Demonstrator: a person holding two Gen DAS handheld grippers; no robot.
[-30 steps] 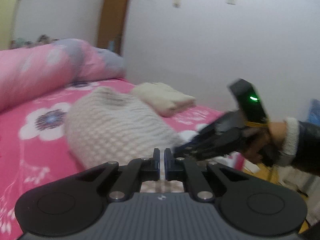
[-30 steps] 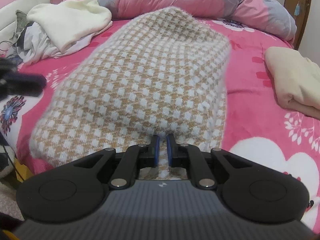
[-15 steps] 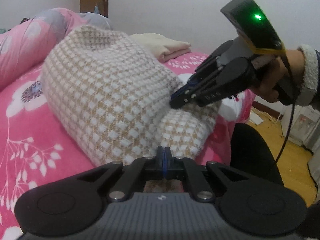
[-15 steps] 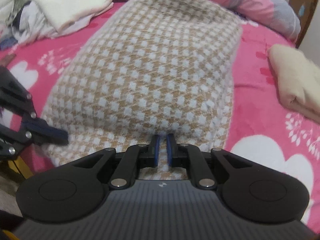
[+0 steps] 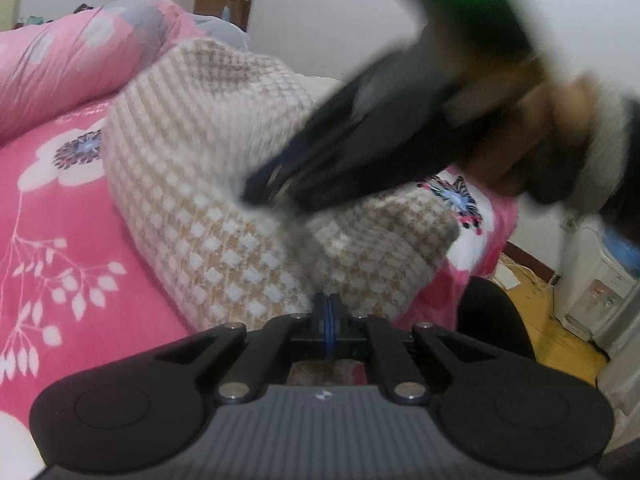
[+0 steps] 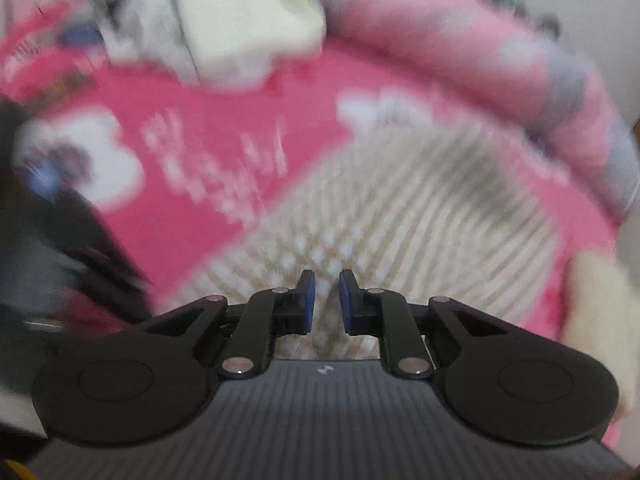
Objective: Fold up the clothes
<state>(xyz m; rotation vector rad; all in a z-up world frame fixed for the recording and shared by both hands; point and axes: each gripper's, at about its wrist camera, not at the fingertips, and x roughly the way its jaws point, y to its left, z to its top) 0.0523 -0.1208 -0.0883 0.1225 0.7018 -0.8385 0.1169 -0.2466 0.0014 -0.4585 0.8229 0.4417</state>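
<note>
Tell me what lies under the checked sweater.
The checked sweater lies on the pink floral bedsheet, which shows around it on both sides. Whatever sits directly beneath the knit is covered. The left tongs are shut at its near edge.

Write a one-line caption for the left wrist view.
Left gripper pinches the checkered knit garment's near edge on the pink floral bedspread while the blurred right gripper presses into its folded top.

No readable text, label, brand name or number is showing in either view; motion blur is smearing most surfaces and the far appliances stand too small.
</note>
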